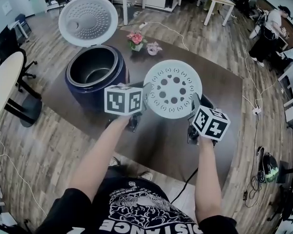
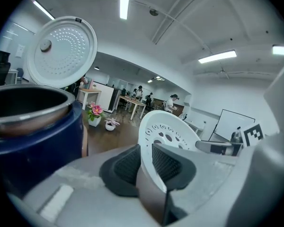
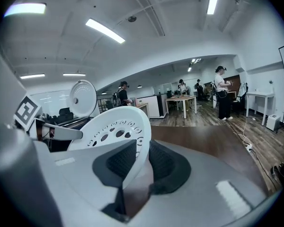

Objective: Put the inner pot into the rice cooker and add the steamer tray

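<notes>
A white round steamer tray [image 1: 173, 88] with many holes hangs in the air over the dark table, held at two sides. My left gripper [image 1: 145, 97] is shut on its left rim, my right gripper [image 1: 194, 105] on its right rim. In the left gripper view the tray's [image 2: 166, 135] edge stands between the dark pads [image 2: 124, 165]; the right gripper view shows the same tray [image 3: 117, 126] rim pinched between its pads [image 3: 162, 164]. To the left stands the dark blue rice cooker [image 1: 94, 77], lid [image 1: 88, 19] up, with the metal inner pot [image 1: 93, 71] inside it.
Two small flower pots [image 1: 136, 39] stand on the brown table [image 1: 219, 106] behind the tray. Office chairs and a round table [image 1: 2, 84] are at the left, cables lie on the floor at the right, and people stand at the far desks [image 1: 271, 30].
</notes>
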Tool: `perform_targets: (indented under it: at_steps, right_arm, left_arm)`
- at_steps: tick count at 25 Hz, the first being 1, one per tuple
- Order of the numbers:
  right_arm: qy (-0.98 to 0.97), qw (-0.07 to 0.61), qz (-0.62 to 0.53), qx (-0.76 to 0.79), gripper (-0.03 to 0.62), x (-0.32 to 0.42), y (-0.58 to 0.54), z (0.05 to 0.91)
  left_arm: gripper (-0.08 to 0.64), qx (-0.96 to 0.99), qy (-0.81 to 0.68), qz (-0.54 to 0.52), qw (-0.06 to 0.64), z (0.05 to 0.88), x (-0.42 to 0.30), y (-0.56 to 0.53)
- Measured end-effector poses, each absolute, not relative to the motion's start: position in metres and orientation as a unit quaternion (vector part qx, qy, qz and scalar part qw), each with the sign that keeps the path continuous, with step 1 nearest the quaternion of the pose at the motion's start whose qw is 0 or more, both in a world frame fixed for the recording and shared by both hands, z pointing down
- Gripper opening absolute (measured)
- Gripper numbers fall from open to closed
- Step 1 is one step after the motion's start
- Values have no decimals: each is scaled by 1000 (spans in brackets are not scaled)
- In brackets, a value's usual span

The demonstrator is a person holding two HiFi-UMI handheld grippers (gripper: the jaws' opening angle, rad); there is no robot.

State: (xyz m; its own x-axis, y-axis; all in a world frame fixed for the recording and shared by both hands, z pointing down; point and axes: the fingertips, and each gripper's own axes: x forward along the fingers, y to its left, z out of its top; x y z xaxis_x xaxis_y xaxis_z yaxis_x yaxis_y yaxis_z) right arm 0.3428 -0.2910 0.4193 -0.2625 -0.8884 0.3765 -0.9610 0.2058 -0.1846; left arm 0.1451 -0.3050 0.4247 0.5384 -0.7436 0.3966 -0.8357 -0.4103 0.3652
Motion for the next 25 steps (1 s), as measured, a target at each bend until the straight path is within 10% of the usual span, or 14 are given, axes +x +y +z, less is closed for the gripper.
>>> perform_targets:
  at_steps: [25]
  right_arm:
    - [-857, 44, 155, 490, 78, 162, -343, 324]
  left_arm:
    - [86, 791, -572, 23, 217, 332, -34, -314]
